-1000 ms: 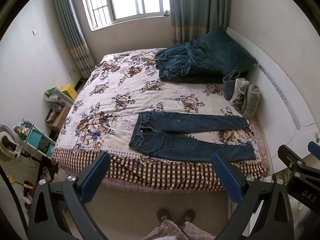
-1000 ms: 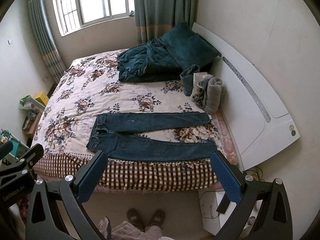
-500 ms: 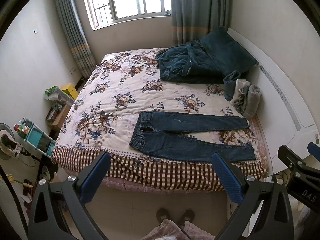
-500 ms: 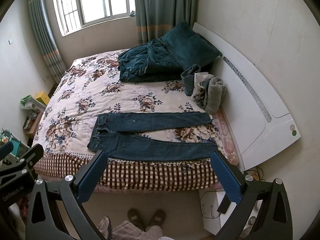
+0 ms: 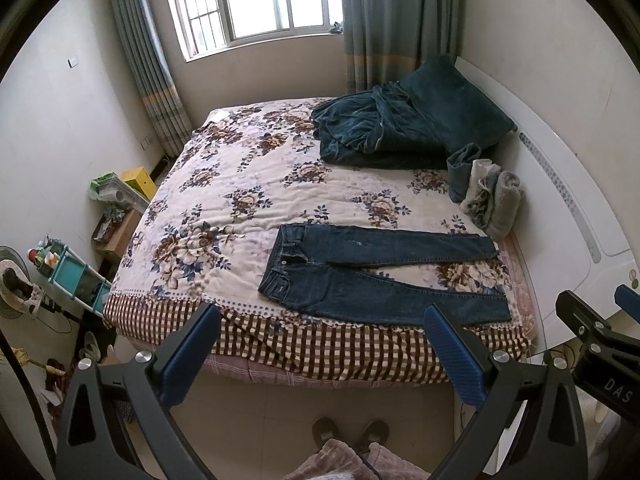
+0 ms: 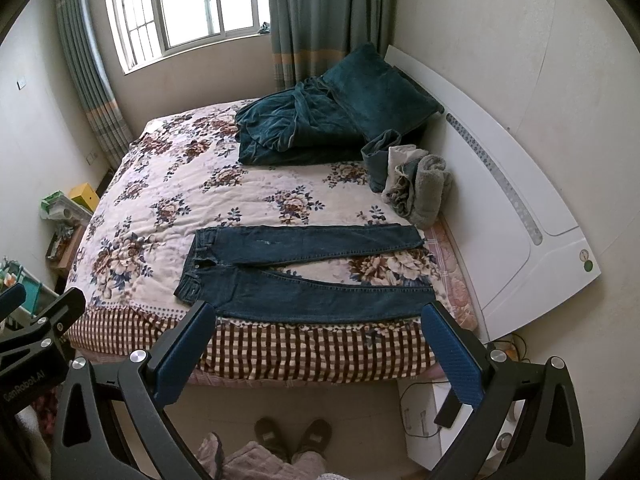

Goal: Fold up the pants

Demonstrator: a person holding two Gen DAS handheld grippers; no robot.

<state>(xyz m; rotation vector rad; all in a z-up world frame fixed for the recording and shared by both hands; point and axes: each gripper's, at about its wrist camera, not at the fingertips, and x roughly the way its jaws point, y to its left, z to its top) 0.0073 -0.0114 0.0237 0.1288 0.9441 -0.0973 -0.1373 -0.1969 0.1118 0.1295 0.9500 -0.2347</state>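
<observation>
Dark blue jeans (image 5: 376, 272) lie flat on the floral bedspread near the bed's front edge, waistband to the left, both legs spread apart and pointing right. They also show in the right wrist view (image 6: 304, 272). My left gripper (image 5: 320, 320) is open and empty, held in the air in front of the bed, well short of the jeans. My right gripper (image 6: 316, 316) is open and empty too, beside the left one, also off the bed. Part of the right gripper shows at the right edge of the left wrist view (image 5: 600, 340).
The bed (image 5: 248, 184) fills the room's middle, white headboard (image 6: 516, 200) on the right. A teal blanket and pillow (image 5: 400, 128) and a stack of folded clothes (image 5: 488, 192) lie at the far right. Shelves and boxes (image 5: 72, 272) stand at the left. My slippered feet (image 5: 348, 436) are on the floor.
Both views have drifted very slightly; the jeans and both grippers keep the same places and stay open.
</observation>
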